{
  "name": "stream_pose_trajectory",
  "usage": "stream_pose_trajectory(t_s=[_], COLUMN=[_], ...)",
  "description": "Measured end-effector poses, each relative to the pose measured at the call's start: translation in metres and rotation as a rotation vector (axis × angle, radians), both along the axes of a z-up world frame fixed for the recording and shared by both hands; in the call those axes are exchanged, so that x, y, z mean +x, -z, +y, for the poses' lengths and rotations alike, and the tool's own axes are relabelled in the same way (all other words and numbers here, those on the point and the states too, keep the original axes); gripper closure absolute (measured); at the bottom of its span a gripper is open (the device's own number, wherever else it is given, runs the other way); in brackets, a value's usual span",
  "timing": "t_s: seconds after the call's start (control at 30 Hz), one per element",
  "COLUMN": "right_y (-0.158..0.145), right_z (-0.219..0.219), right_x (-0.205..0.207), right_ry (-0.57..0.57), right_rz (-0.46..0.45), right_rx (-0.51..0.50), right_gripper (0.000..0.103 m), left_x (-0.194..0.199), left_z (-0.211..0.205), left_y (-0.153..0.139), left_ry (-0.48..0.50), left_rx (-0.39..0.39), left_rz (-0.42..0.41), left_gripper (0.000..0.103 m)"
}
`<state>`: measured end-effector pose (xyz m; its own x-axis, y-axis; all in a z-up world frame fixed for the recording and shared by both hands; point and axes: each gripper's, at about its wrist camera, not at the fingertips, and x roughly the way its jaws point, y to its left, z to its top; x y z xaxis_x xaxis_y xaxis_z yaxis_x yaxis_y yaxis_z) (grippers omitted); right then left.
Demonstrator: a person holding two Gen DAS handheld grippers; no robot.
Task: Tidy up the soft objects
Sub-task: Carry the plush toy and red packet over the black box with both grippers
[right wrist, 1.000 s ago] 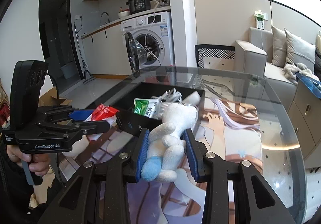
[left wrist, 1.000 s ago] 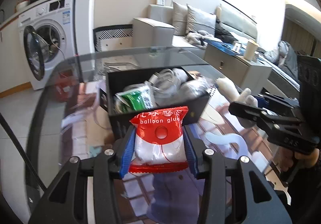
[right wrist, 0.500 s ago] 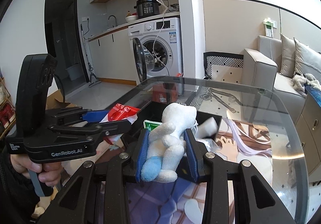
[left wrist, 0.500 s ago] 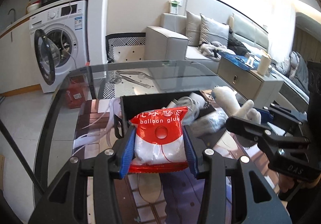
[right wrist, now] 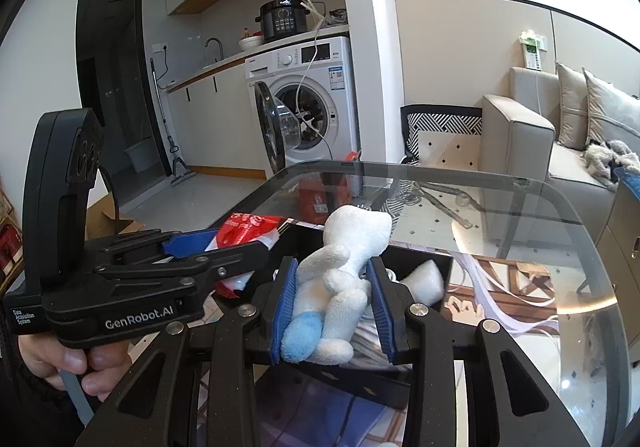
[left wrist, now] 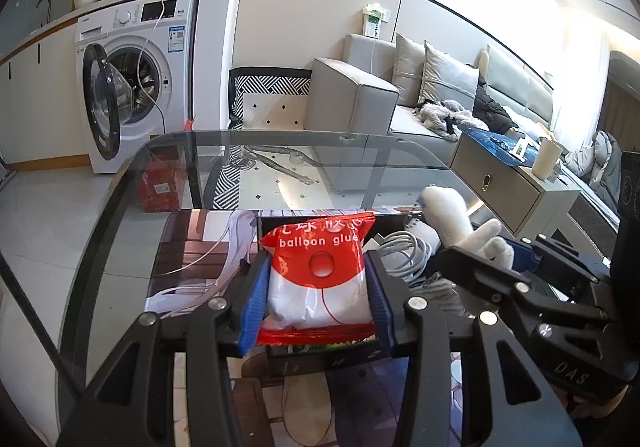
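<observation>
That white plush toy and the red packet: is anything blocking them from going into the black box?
Nothing visible does. The plush toy and balloon glue packet are held right over the open black box, which already holds a cable coil but still has room.

Open washing machine [left wrist: 132, 87], grey sofa [left wrist: 360, 95], glass table [right wrist: 560, 247]

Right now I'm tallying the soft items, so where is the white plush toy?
The white plush toy is clamped in the right gripper, held over the black box on the glass table, right of the left gripper's balloon glue packet.
</observation>
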<state>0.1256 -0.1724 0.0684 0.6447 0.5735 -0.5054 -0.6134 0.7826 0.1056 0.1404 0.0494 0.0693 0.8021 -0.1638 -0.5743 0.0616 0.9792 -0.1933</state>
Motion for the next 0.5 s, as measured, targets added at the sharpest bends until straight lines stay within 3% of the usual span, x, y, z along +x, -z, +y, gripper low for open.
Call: stream_pose_trajectory(t_s=[0.43, 0.5], right_y=[0.019, 0.022], right_z=[0.021, 0.022], right_x=[0.028, 0.032], right_ry=[0.019, 0.026], right_rz=[0.014, 0.020], right_rx=[-0.060, -0.070], right_gripper=[0.067, 0.062], left_x=[0.015, 0.018], left_z=[0.003, 0.005], left_y=[0.010, 0.012], left_ry=[-0.020, -0.021], left_rx=[-0.034, -0.043], left_rz=[0.026, 0.032], left_gripper=[0.058, 0.058])
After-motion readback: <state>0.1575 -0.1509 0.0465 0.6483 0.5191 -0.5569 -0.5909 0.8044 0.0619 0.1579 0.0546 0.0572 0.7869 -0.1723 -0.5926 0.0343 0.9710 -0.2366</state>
